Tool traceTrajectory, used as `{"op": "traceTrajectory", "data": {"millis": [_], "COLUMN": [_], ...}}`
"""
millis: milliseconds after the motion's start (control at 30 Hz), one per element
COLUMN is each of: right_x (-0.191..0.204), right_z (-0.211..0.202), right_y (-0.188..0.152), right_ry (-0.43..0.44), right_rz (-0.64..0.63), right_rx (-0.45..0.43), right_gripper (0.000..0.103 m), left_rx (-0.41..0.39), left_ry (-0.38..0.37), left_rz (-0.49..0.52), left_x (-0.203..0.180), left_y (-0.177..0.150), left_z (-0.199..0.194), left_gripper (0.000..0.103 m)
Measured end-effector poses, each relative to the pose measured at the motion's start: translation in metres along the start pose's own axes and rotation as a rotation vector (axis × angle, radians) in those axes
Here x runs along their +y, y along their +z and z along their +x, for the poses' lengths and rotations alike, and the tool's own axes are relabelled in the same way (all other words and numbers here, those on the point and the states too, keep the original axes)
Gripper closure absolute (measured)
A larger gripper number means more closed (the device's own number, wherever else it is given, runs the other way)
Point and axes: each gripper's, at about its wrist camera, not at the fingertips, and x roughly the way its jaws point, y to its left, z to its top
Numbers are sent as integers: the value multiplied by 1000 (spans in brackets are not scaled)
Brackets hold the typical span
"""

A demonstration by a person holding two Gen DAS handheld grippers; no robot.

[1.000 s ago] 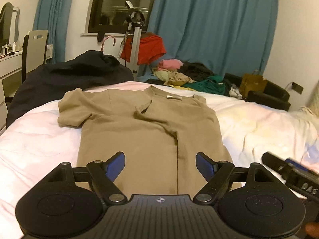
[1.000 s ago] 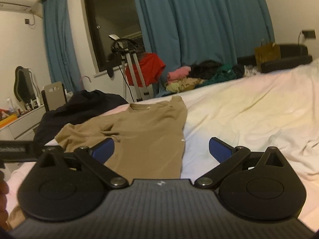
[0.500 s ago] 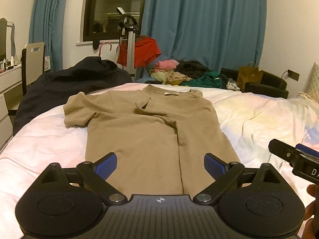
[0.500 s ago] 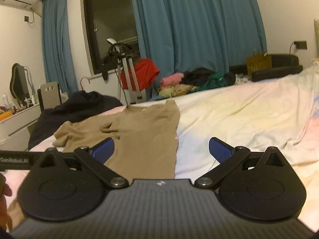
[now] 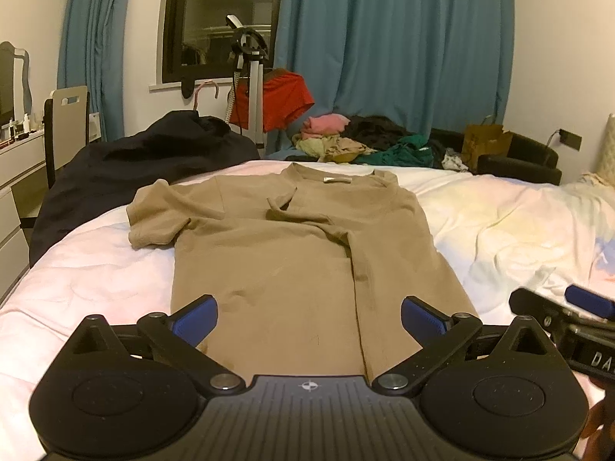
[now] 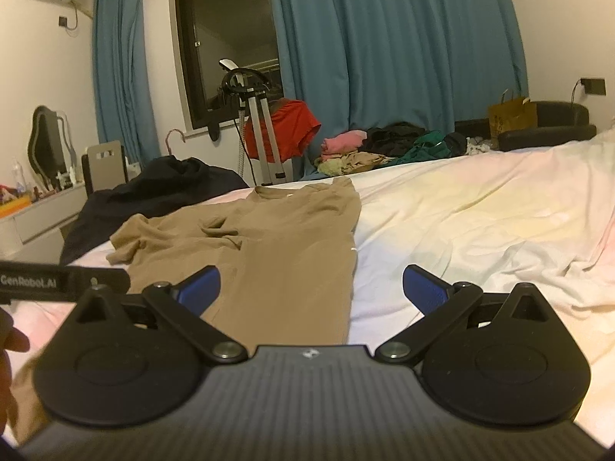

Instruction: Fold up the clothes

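Observation:
A tan short-sleeved T-shirt (image 5: 292, 253) lies on the white bed (image 5: 499, 226), collar away from me. Its right side is folded inward, so one long fold runs down the body; its left sleeve lies spread out. It also shows in the right wrist view (image 6: 276, 253). My left gripper (image 5: 309, 320) is open and empty above the shirt's hem. My right gripper (image 6: 311, 292) is open and empty over the shirt's right edge and the sheet. The right gripper's tip shows at the left wrist view's right edge (image 5: 569, 315).
A dark garment pile (image 5: 127, 165) lies on the bed's far left. Beyond the bed are a mixed heap of clothes (image 5: 361, 146), a stand with a red garment (image 5: 284, 100), blue curtains, a chair (image 5: 67, 123) and a dresser at left.
Both grippers have pulled back and risen slightly, so the shirt looks farther and flatter. The left gripper's jaws have opened wider. The shirt has not moved.

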Motion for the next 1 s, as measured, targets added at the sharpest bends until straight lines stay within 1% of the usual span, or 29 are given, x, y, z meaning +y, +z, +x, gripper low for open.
{"op": "traceTrajectory", "data": {"millis": [33, 133, 167, 233, 300, 333, 433, 500, 567, 633, 767, 867, 1000], "right_x": [0, 8, 11, 18, 24, 29, 47, 61, 76, 99, 155, 196, 239], "right_z": [1, 3, 3, 4, 7, 14, 37, 57, 84, 113, 183, 236, 295], "right_y": [0, 3, 4, 6, 8, 9, 14, 24, 37, 47, 61, 61, 53], "right_ry": [10, 23, 23, 28, 48, 70, 130, 153, 192, 236, 336, 385, 412], "right_rz": [3, -20, -34, -38, -34, -53, -113, -154, -156, -195, -264, -276, -293], "right_rx": [5, 15, 12, 7, 5, 32, 107, 124, 150, 164, 218, 268, 322], "right_gripper": [0, 0, 0, 0, 0, 0, 0, 0, 1, 1, 1, 3, 3], "left_rx": [6, 64, 66, 54, 37, 28, -34, -33, -28, -27, -22, -19, -16], "left_ry": [-9, -94, -114, -115, -98, -88, -16, 43, 91, 134, 178, 206, 240], "left_rz": [-10, -66, -71, -57, -54, -53, -95, -119, -150, -192, -324, -393, -475], "left_x": [1, 11, 14, 17, 21, 23, 39, 55, 74, 96, 142, 166, 192], "left_y": [4, 16, 19, 25, 30, 32, 36, 38, 39, 39, 35, 31, 23], "left_z": [-1, -4, -6, -11, -13, -14, -16, -11, -6, -2, 8, 13, 20], "left_gripper": [1, 1, 1, 1, 1, 1, 1, 1, 1, 1, 2, 2, 2]}}
